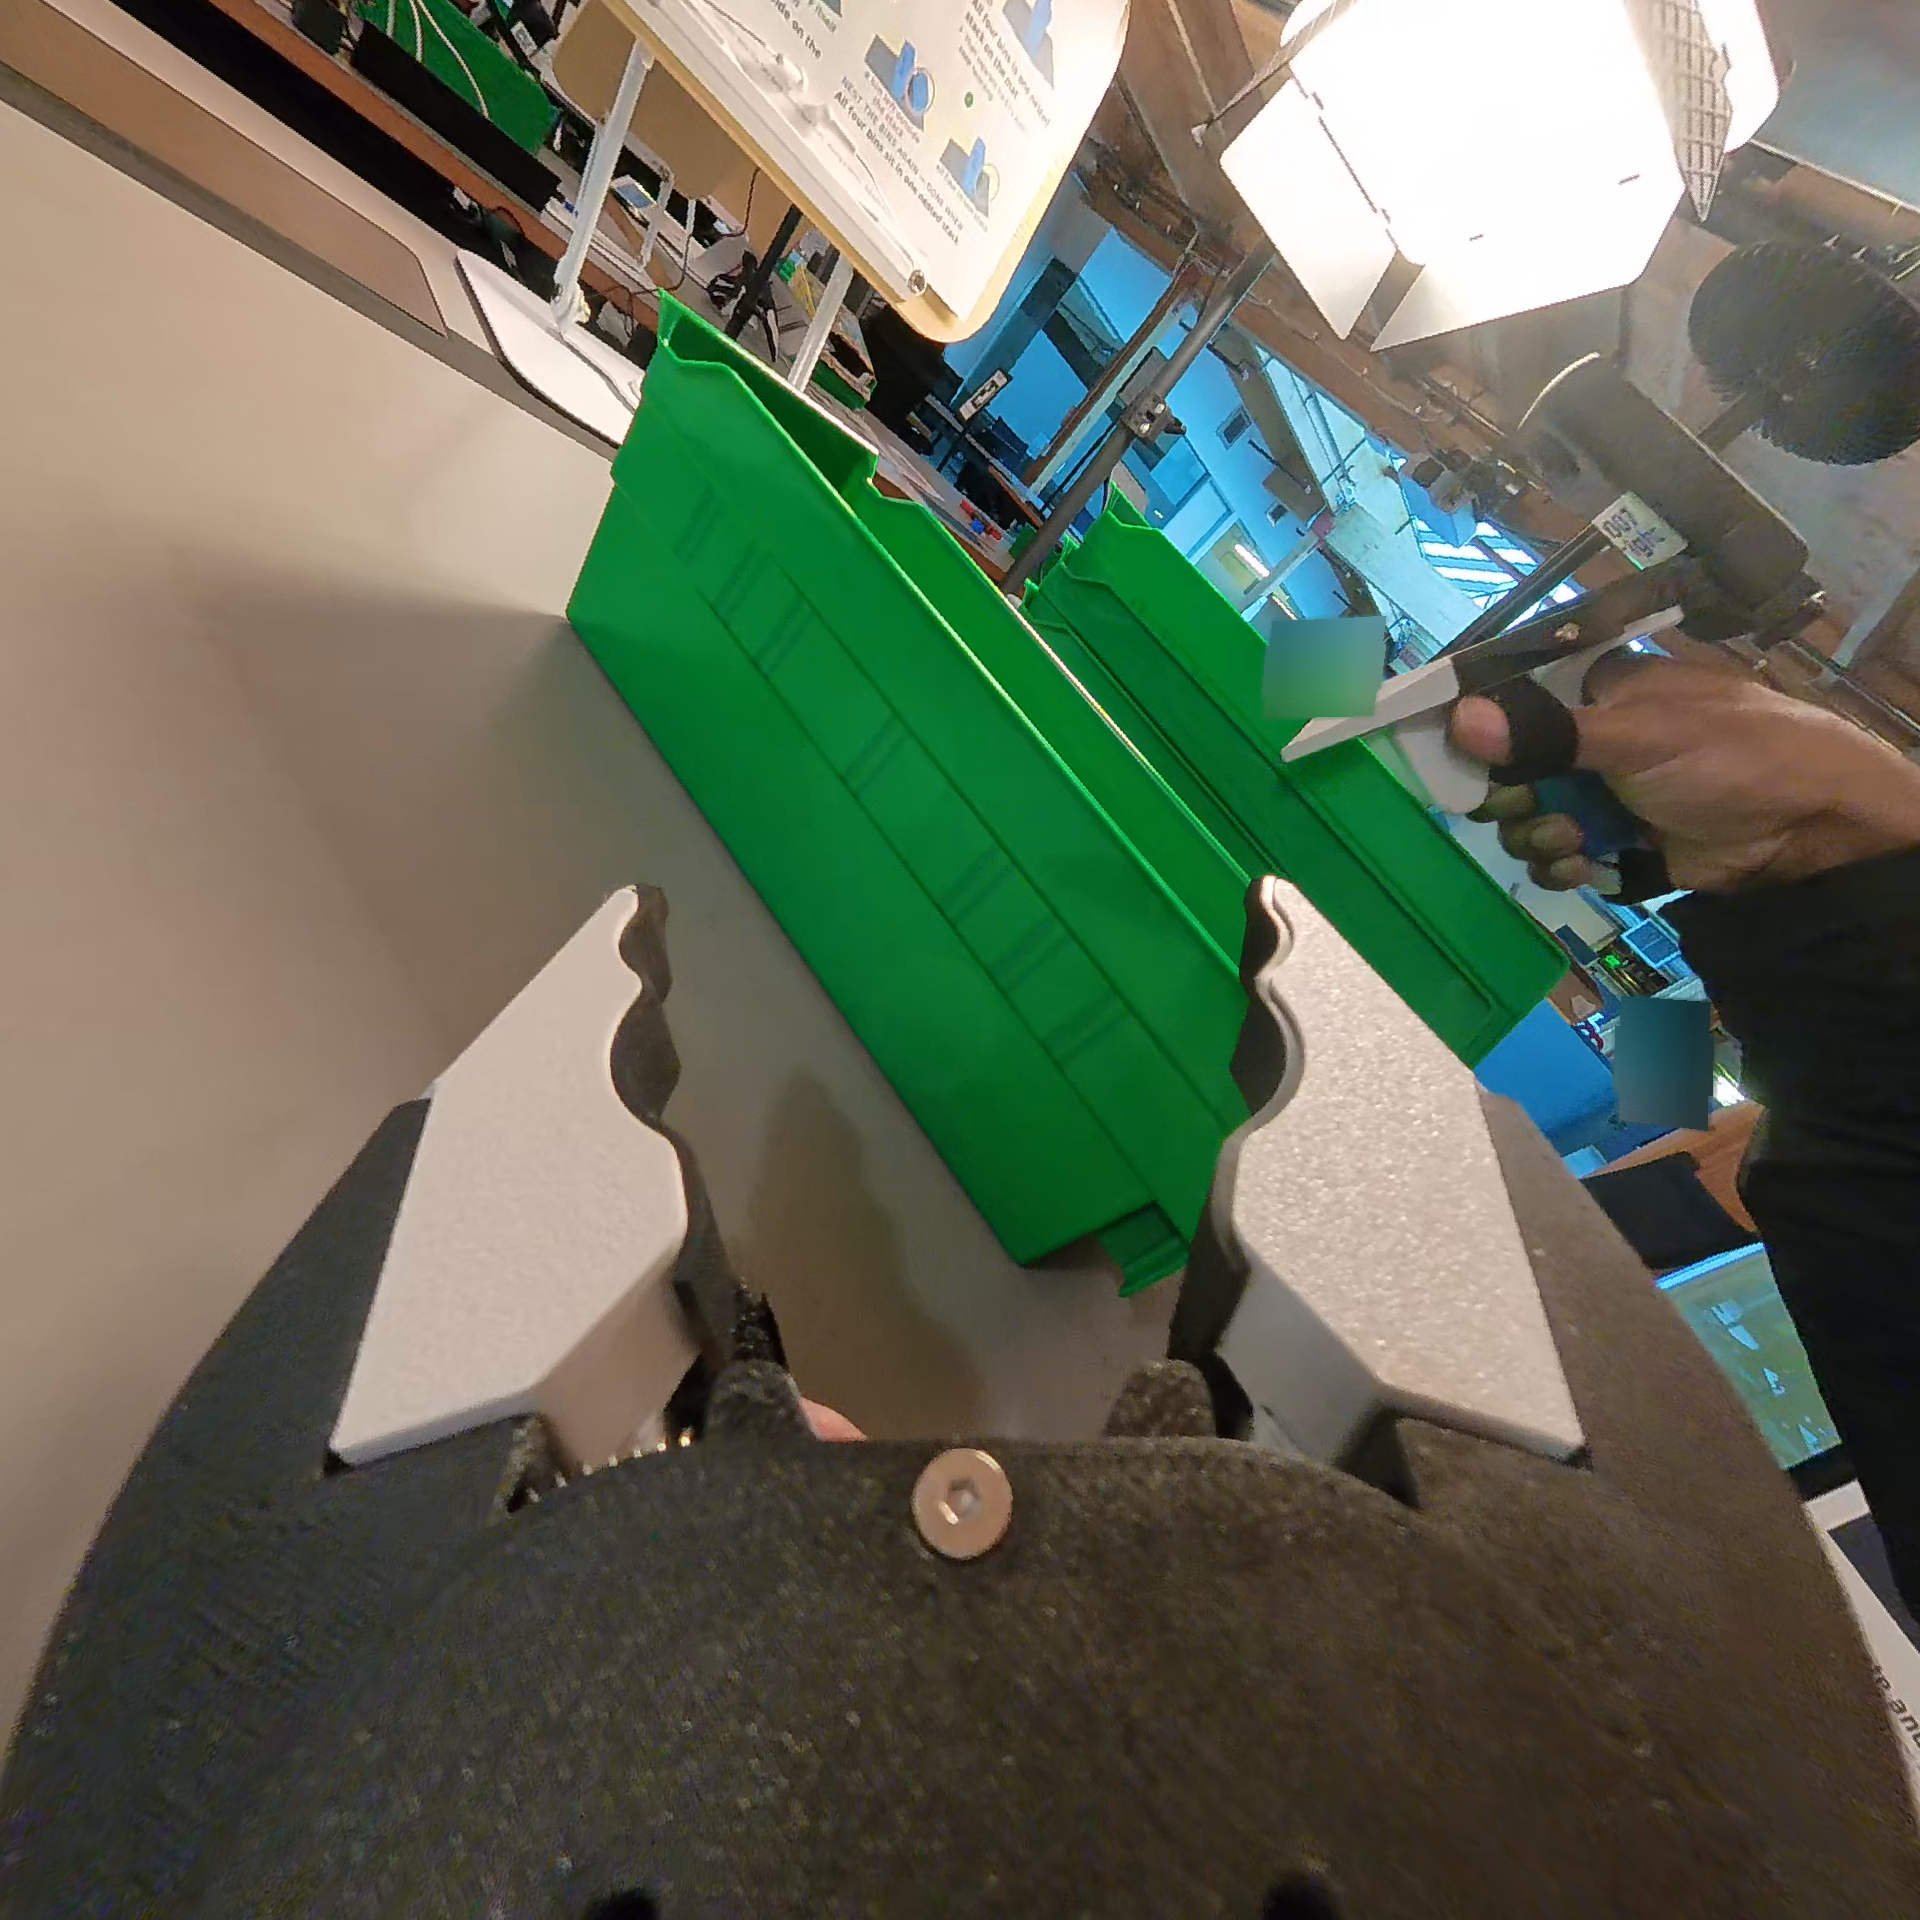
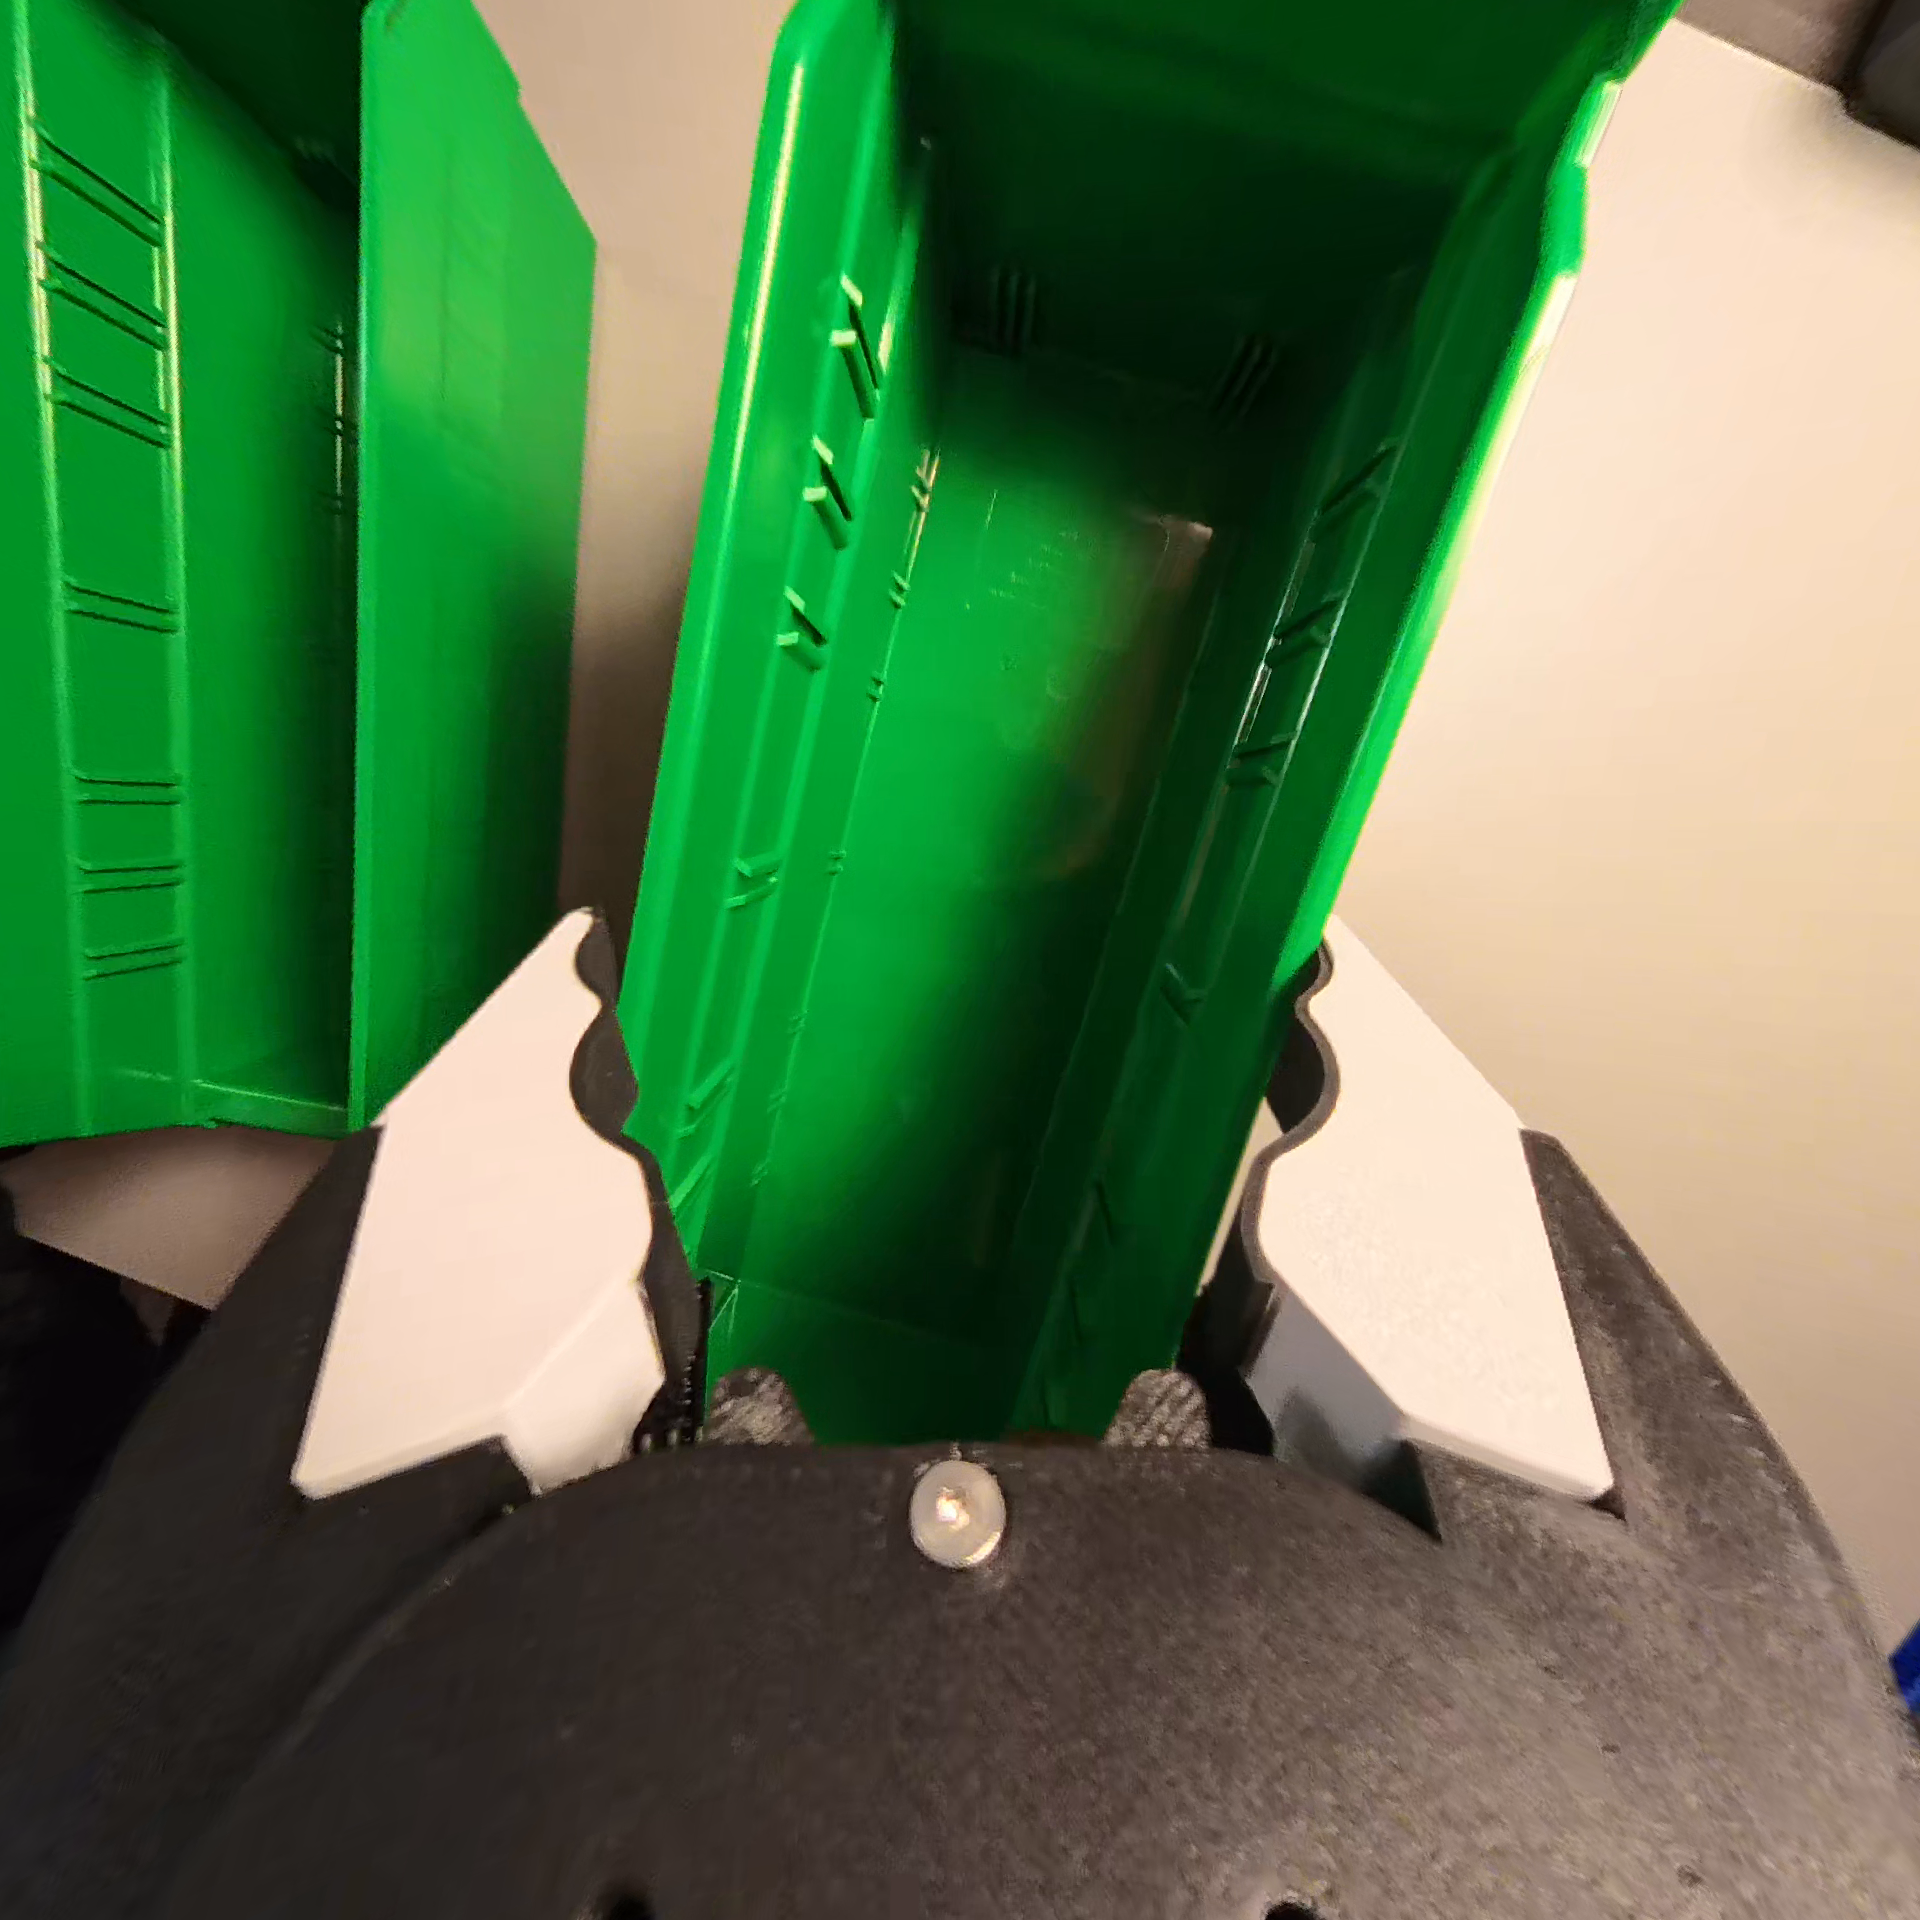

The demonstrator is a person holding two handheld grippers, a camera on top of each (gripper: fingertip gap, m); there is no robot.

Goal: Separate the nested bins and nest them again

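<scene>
I see two green bins on the pale table [image 2: 1662, 623]. The right gripper [image 2: 956, 1039] straddles the right-hand bin [image 2: 1039, 727] — its fingers [image 2: 603, 1039] pressed to both side walls, pinching it. Left of that bin, across a narrow strip of table, stands the other bin [image 1: 883, 779]. My left gripper [image 1: 951, 1039] hangs spread and bare at that other bin's near end. A printed instruction board [image 1: 883, 135] stands beyond the bins — open tabletop lies right of the held bin.
</scene>
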